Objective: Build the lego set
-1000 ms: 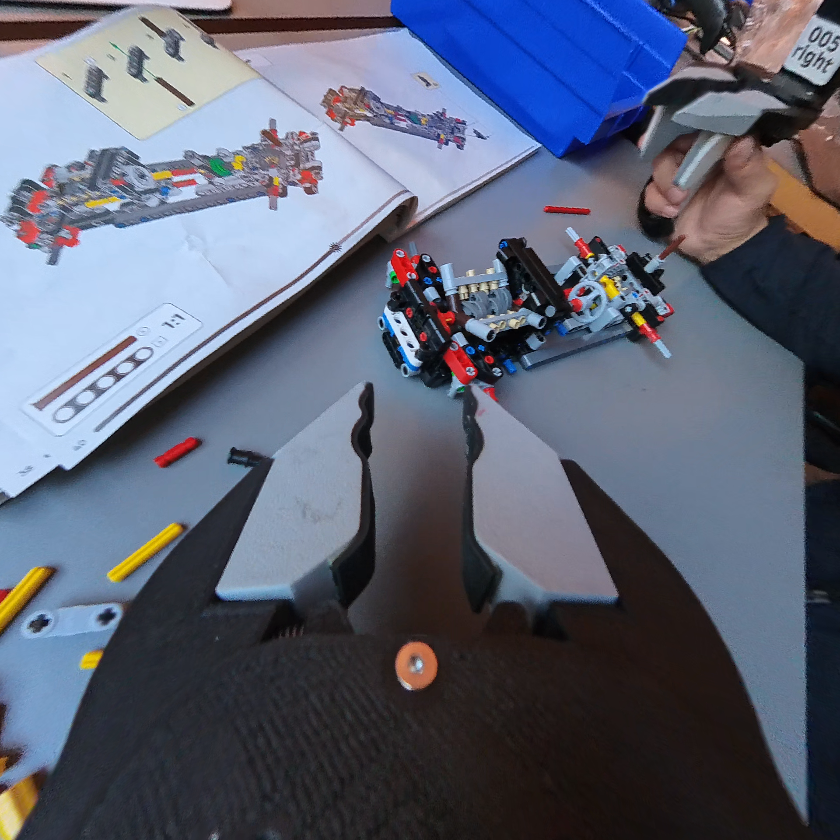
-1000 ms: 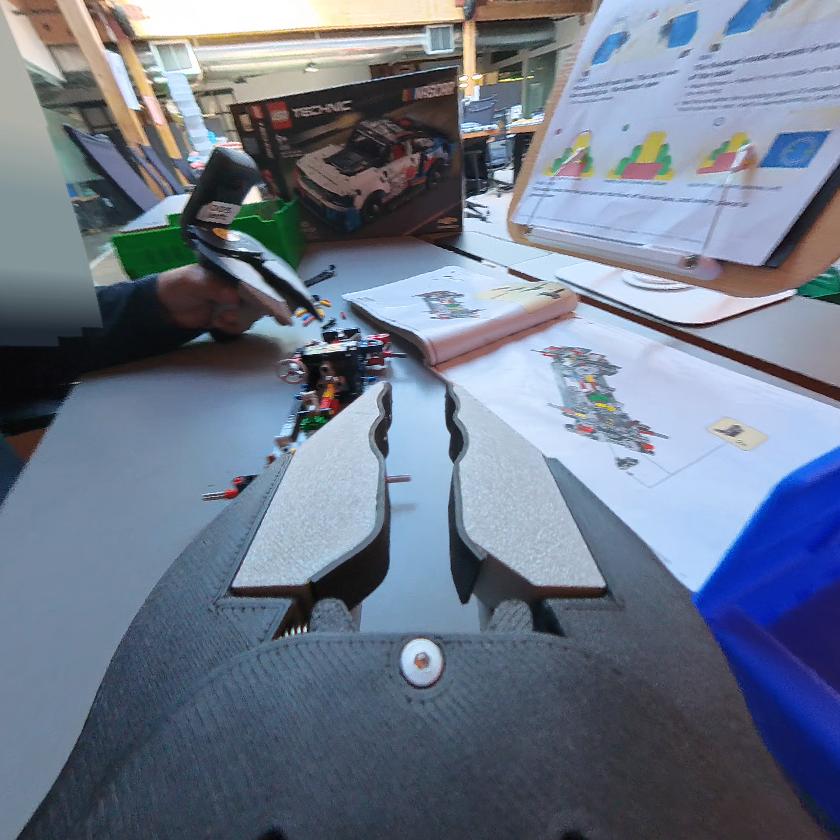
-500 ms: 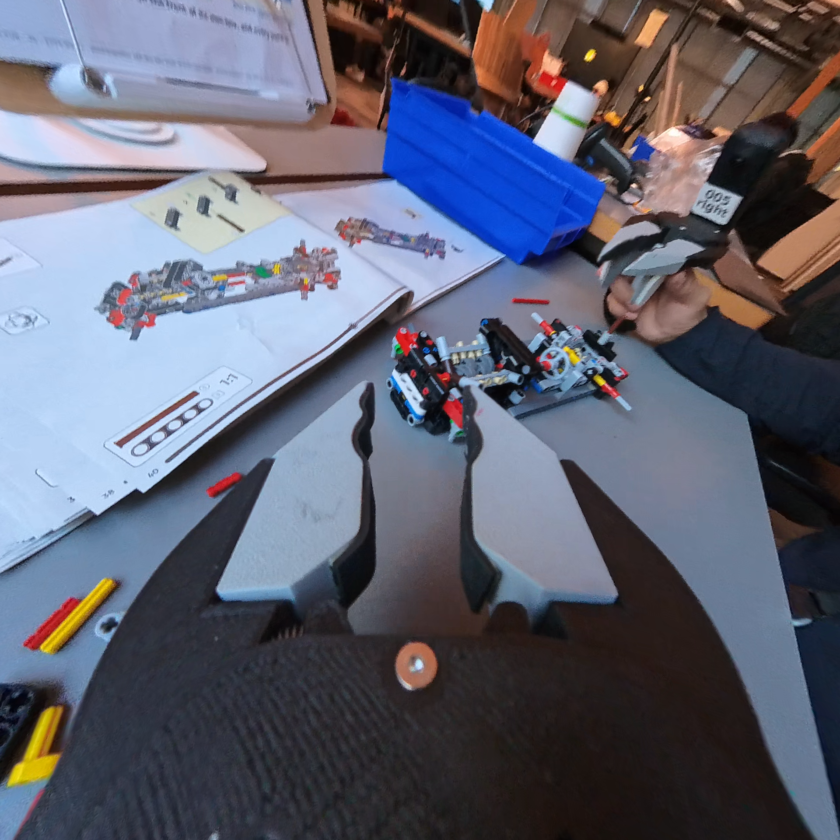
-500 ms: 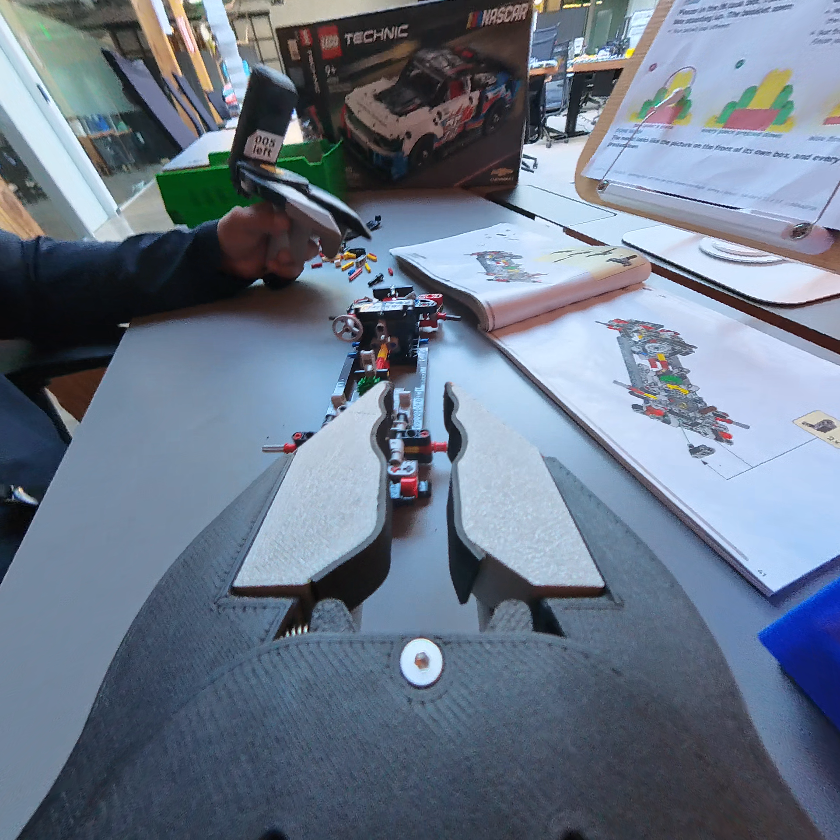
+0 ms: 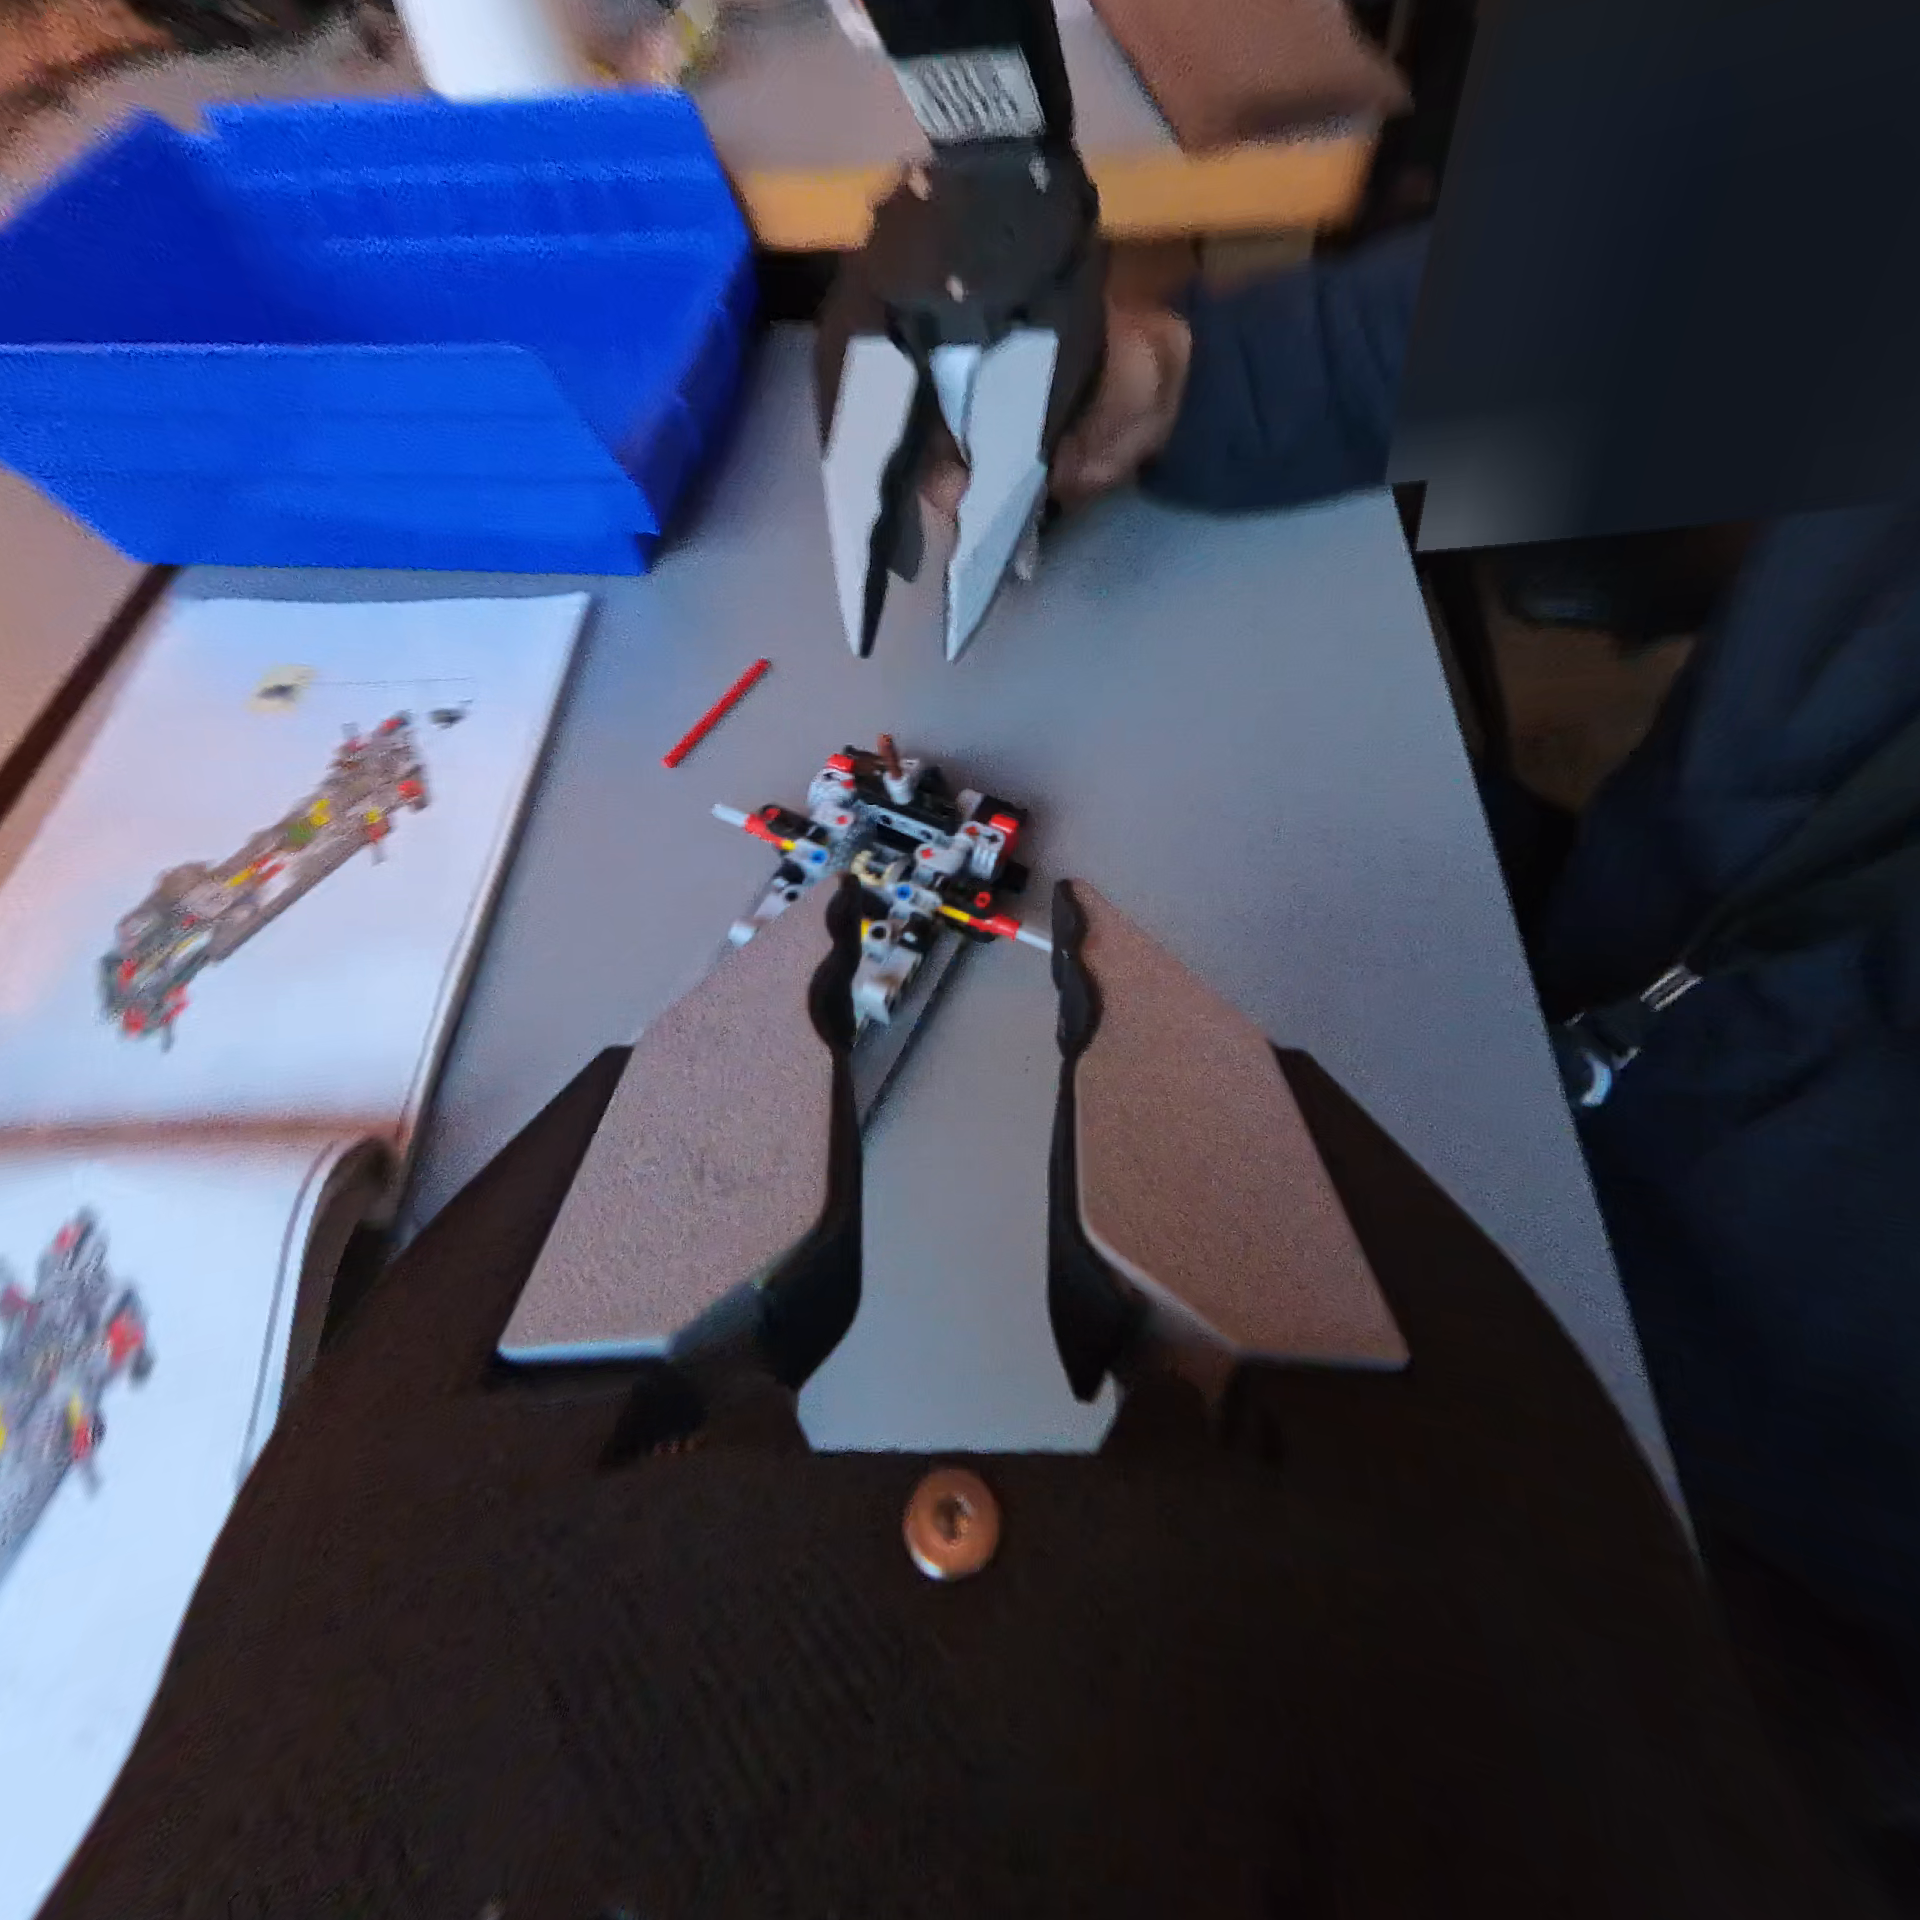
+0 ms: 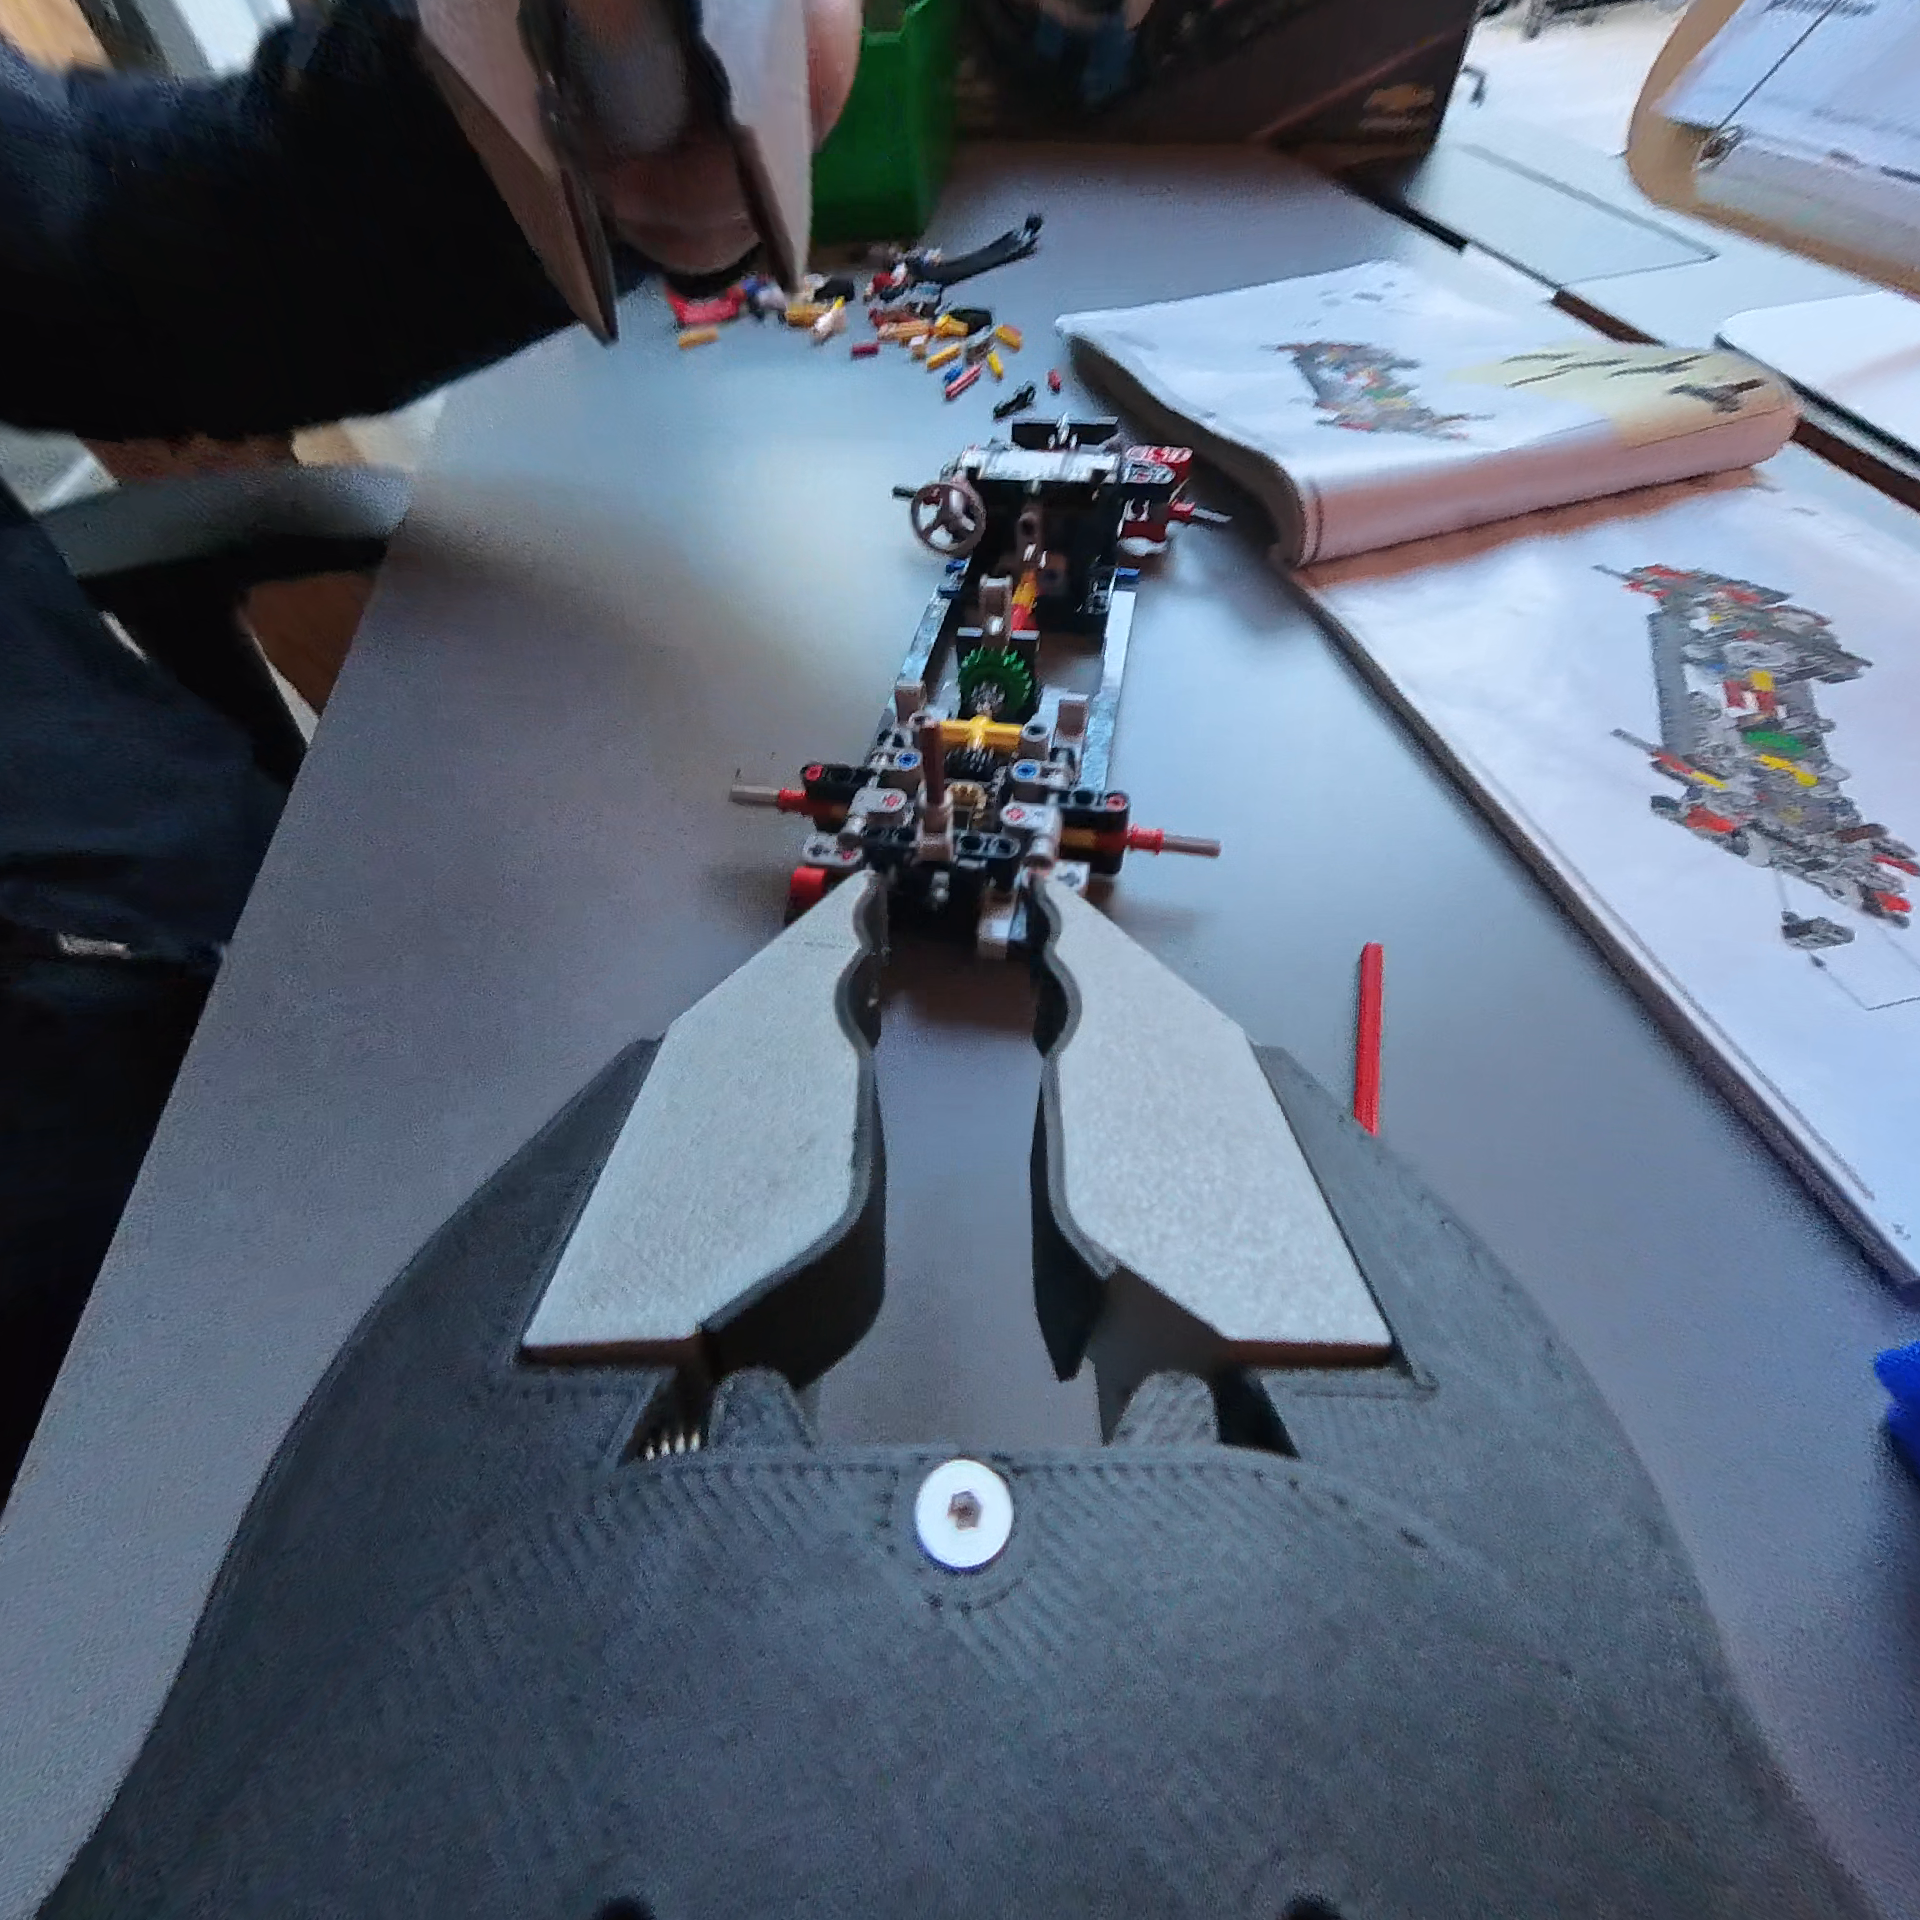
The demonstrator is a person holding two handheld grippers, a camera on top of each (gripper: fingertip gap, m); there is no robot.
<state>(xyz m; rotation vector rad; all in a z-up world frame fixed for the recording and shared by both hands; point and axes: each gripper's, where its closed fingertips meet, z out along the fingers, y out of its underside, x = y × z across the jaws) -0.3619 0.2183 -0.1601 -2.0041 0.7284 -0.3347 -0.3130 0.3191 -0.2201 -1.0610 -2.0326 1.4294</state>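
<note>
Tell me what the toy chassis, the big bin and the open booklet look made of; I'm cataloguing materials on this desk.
Toy chassis: looks like hard moulded plastic, glossy, in many saturated colours, with pins and a green gear. Blue bin: probably rigid plastic, smooth, evenly coloured walls with a slight sheen. Booklet: printed paper, matte white pages curving at the fold.

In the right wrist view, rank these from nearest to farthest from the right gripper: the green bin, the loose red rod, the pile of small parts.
1. Loose red rod, just right of the right gripper.
2. Pile of small parts, far ahead, slightly left.
3. Green bin, behind the pile.
</note>
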